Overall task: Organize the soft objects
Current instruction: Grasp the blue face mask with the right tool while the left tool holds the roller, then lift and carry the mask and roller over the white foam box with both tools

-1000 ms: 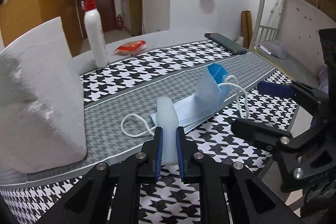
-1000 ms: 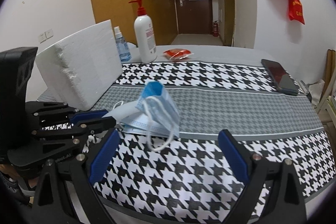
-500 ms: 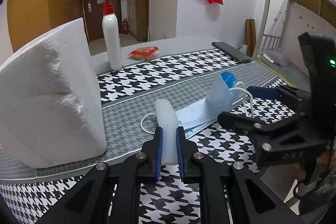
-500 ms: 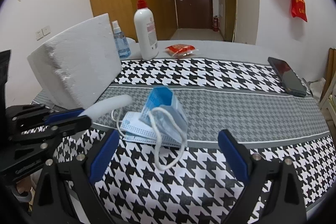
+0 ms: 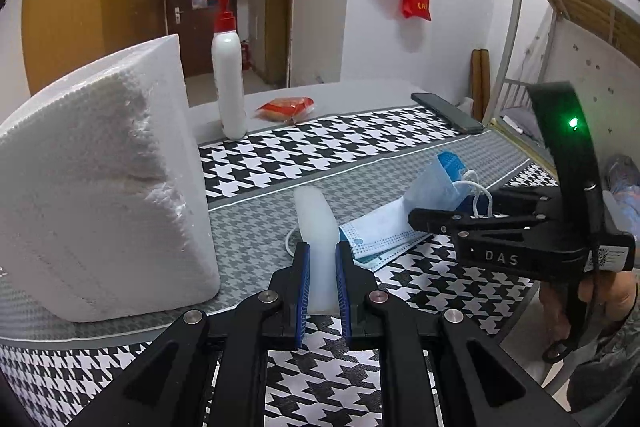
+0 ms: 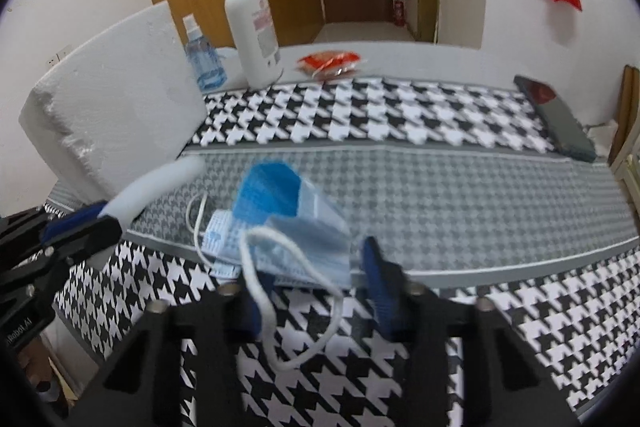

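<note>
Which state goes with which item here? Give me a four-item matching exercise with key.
Items:
1. white soft strip
2. blue face mask
3. pump bottle
4. dark phone

States:
A. standing upright at the far side of the table, red pump on top
B. lying flat near the table's far right edge
C. clamped between the left gripper's blue pads
D. folded on the grey band, an ear loop hanging at the right gripper

Pairs: 1-C, 2-D, 3-A, 4-B

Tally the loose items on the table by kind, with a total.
Blue pleated face masks: 1
White foam blocks: 1
Translucent white soft strips: 1
Bottles: 2, white pump bottle and small blue spray bottle
Red snack packets: 1
Dark phones: 1
Total: 7
</note>
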A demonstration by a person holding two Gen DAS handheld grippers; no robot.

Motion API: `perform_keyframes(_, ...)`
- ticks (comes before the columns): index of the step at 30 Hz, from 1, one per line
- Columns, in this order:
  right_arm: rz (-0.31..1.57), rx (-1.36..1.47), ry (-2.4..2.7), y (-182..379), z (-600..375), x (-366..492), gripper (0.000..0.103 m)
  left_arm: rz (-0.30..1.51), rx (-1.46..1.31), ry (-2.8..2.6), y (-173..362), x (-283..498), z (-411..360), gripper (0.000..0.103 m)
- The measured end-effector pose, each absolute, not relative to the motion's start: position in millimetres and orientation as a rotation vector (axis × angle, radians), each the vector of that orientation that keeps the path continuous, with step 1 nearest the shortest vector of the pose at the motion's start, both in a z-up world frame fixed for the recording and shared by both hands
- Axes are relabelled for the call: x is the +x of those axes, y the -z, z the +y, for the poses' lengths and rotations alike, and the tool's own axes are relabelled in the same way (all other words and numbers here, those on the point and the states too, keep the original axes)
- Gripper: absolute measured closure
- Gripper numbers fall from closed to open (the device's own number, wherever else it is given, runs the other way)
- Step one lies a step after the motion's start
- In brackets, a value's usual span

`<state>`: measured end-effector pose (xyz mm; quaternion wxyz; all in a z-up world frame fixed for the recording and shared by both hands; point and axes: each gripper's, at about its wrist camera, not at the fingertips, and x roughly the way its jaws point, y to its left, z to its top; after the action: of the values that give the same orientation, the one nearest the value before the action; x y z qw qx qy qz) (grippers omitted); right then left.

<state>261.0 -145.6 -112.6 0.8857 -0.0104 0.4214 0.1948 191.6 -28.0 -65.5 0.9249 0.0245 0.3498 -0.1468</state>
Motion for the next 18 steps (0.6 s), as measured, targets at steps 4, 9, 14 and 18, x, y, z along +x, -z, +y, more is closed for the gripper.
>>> perform_keyframes(4, 0.883, 0.001, -0.409, 118.0, -145.5, 259.6, 0.094, 0.718, 0.046, 0.308, 67.1, 192.8, -28.0, 0.089)
perform_keyframes(9, 0.87, 0.016, -0.401, 113.9, -148.0, 257.6, 0.094, 0.71, 0.049, 0.312, 64.5, 191.0, -27.9, 0.089)
perform_keyframes(14, 0.847, 0.014, -0.402, 105.0, -149.8, 252.8, 0.094, 0.691, 0.051, 0.31, 58.1, 185.9, -27.5, 0.089)
perform_keyframes(18, 0.822, 0.009, -0.412, 97.5, -150.3, 245.0, 0.094, 0.674, 0.063, 0.309, 53.5, 179.8, -28.8, 0.089)
